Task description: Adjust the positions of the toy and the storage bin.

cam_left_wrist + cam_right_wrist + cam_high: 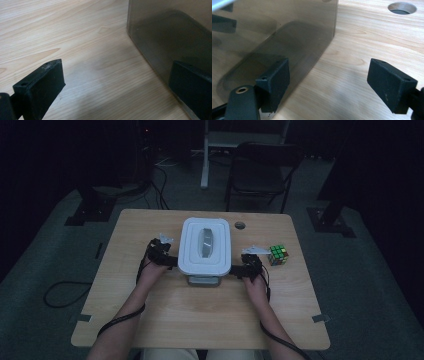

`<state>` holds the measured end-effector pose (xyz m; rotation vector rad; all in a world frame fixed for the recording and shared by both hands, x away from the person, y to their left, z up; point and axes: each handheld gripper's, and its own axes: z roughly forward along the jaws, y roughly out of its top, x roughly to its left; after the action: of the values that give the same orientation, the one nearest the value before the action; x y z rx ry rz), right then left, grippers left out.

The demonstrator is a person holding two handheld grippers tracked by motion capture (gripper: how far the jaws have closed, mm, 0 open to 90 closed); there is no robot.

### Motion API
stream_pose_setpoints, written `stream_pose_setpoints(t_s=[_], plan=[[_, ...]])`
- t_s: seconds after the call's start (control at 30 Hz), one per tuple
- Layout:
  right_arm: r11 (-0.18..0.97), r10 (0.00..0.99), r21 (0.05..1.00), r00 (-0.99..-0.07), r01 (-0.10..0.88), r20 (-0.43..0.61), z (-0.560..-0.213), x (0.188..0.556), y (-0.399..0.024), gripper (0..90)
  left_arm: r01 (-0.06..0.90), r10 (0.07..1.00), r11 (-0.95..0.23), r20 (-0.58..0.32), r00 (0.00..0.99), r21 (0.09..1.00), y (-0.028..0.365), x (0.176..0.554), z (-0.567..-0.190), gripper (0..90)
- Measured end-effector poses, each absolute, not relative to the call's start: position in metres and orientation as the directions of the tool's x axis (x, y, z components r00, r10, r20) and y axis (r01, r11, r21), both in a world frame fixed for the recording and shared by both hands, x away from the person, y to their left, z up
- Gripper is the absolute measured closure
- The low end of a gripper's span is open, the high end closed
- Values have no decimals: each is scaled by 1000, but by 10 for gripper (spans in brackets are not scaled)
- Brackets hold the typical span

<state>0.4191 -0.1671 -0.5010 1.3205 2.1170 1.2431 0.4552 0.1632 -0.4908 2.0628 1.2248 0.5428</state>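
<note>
High view: a white rectangular plastic storage box with a clear panel in its lid [204, 246] sat near the middle of the light wooden desk [200, 315], long axis running away from the person. The left claw [170, 260] stood against the box's left side near its front corner, the right claw [239, 270] against the right side, so the box lay between them, each hand about equally close. A multicoloured puzzle cube [278, 254] lay to the right of the right claw, near but apart. A round cable hole [240, 225] sat behind the box's right rear corner. Bare desk lay in front toward the person; the far edge was not far behind the box.

Left gripper view: the left claw [120, 87] stood open, nothing pinched. One jaw lay close against the box's smoky translucent wall [170, 37]; whether it touched I could not tell. The other hung over bare wood.

Right gripper view: the right claw [328, 85] also stood open, holding nothing. One jaw lay by the box wall [274, 37], the other over open wood, with the cable hole [402, 8] beyond.

Judgement: the box looked bracketed for a two-sided push or slide; the cube was the one obstacle on the right.
</note>
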Motion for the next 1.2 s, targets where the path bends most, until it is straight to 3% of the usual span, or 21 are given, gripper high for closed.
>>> stream_pose_setpoints(t_s=[0.33, 0.37, 0.43, 0.53, 0.8, 1.2], plan=[[152, 849, 820, -498, 551, 177, -503, 407, -190, 182, 600, 866, -353, 8, 500, 718, 145, 443, -490, 10], [179, 857, 831, -498, 526, 130, -502, 403, -191, 145, 606, 864, -348, -6, 503, 715, 145, 442, -490, 9], [179, 857, 831, -498, 526, 130, -502, 403, -191, 145, 604, 864, -344, -10, 504, 719, 145, 442, -491, 9], [125, 880, 846, -451, 519, 147, -503, 404, -198, 134, 598, 876, -335, 7, 482, 728, 150, 446, -495, 10], [119, 890, 815, -424, 568, 166, -515, 425, -201, 133, 640, 894, -292, -36, 448, 711, 158, 463, -501, 7], [99, 890, 818, -418, 567, 182, -507, 461, -192, 137, 603, 859, -310, -55, 508, 735, 147, 482, -495, 4]])
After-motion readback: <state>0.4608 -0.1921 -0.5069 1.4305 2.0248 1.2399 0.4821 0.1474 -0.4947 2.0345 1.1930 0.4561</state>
